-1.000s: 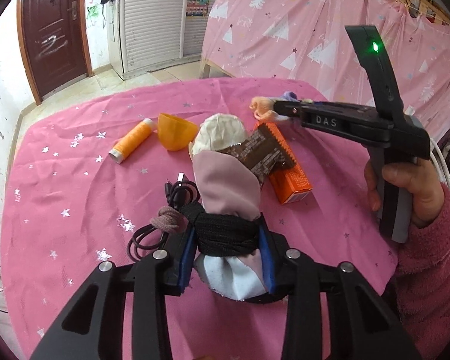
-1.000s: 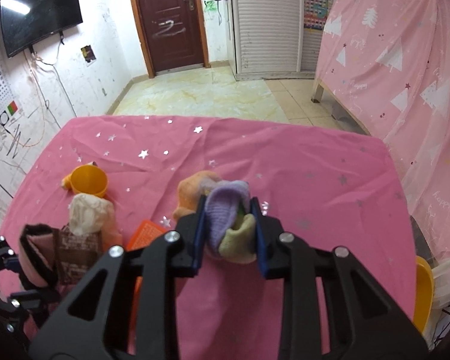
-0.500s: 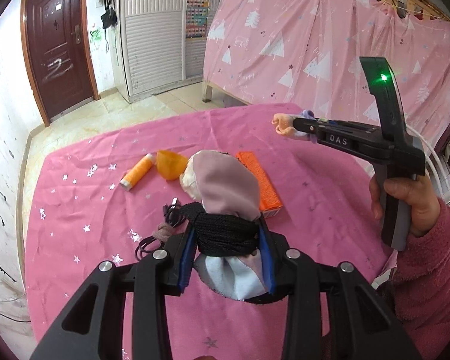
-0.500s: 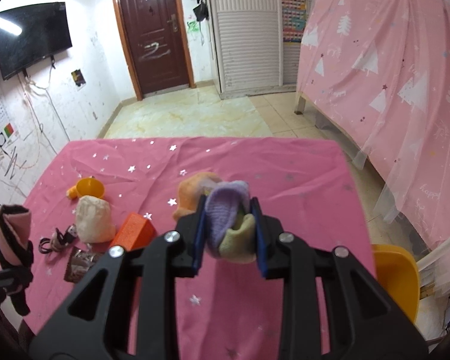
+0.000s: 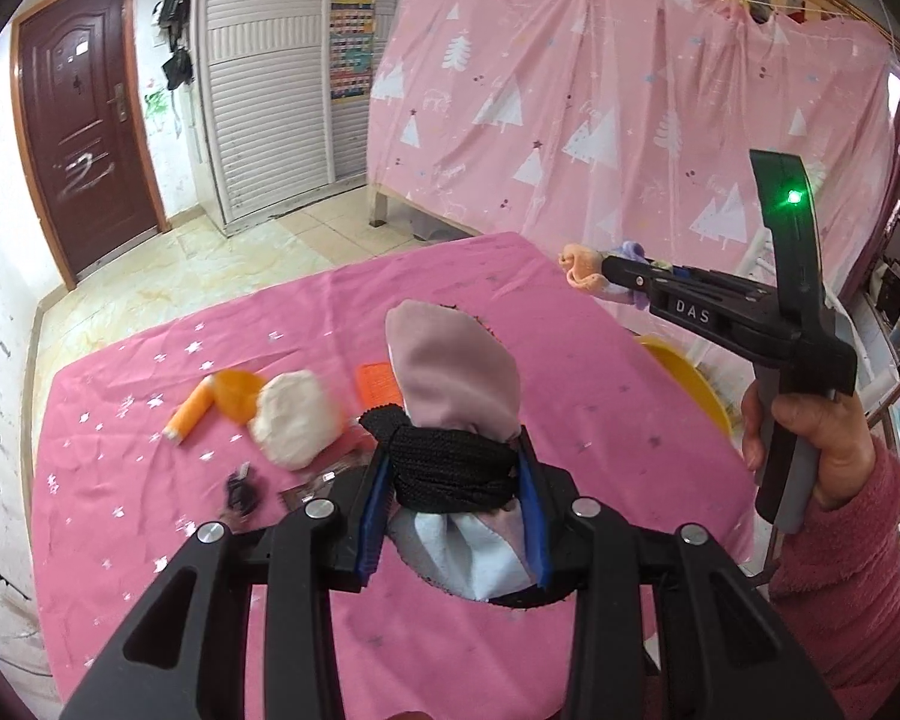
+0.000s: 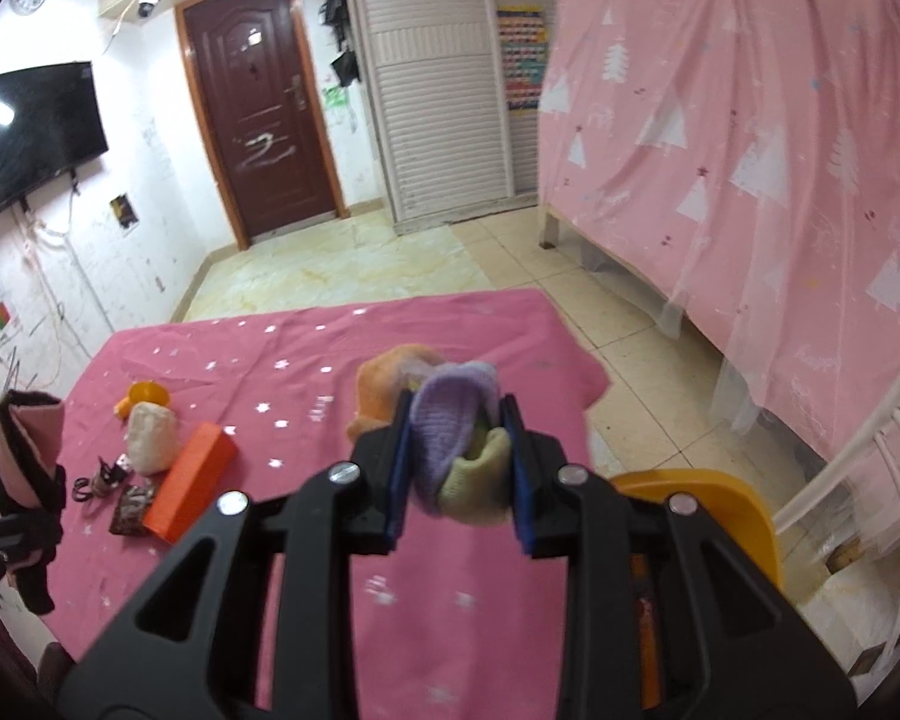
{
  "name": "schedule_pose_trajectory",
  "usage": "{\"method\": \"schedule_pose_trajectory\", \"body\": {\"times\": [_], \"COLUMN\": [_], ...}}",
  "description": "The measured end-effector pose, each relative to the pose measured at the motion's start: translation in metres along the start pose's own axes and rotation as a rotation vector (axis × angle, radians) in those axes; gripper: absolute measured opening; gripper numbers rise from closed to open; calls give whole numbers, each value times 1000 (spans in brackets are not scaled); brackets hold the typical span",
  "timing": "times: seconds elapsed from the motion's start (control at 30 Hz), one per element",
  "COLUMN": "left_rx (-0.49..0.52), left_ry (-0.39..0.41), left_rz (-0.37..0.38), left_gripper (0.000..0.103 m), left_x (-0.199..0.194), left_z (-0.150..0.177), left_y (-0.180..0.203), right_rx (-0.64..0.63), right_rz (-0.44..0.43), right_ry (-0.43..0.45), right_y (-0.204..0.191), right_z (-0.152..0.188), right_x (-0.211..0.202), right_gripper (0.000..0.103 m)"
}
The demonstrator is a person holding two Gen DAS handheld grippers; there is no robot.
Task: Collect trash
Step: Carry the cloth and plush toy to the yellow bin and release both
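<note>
left gripper (image 5: 453,516): clamped on pink cloth (image 5: 456,384), up over table (image 5: 150,516) | right gripper (image 6: 456,480): clamped on purple sock (image 6: 450,426), near yellow bin (image 6: 714,498) | left to do: drop both, then white ball (image 5: 291,426), orange box (image 6: 189,483), wrapper (image 6: 129,510)

1. In the right wrist view, the box (image 6: 191,482) lay at the tabletop's (image 6: 306,540) left side.
2. The wrapper (image 6: 131,509) touched the box's lower left end.
3. The cable (image 6: 99,479) lay left of the wrapper.
4. The wad (image 6: 149,437) sat above the cable, the funnel (image 6: 144,396) just behind it.
5. The bin (image 6: 726,504) stood off the tabletop's right edge, lower right of frame.
</note>
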State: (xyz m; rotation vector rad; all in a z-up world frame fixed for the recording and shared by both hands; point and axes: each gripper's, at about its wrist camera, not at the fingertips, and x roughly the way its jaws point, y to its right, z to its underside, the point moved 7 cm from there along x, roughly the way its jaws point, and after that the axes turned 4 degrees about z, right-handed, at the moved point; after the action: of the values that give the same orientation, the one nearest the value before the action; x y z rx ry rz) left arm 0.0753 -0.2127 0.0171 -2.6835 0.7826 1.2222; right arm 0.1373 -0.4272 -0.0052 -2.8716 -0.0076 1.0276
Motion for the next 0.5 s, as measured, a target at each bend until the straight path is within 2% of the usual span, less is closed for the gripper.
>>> {"method": "schedule_pose_trajectory", "body": {"times": [0.33, 0.5], "left_rx": [67, 88], "left_ry": [-25, -60], "left_rz": [35, 78], "left_gripper": [31, 31], "left_x": [24, 39], "left_z": [-22, -29], "left_y": [55, 86], "right_rx": [91, 129], "right_rz": [62, 87], "right_ry": [0, -3], "right_y": [70, 97], "right_z": [18, 28], "right_x": [-8, -7], "right_gripper": [26, 26]}}
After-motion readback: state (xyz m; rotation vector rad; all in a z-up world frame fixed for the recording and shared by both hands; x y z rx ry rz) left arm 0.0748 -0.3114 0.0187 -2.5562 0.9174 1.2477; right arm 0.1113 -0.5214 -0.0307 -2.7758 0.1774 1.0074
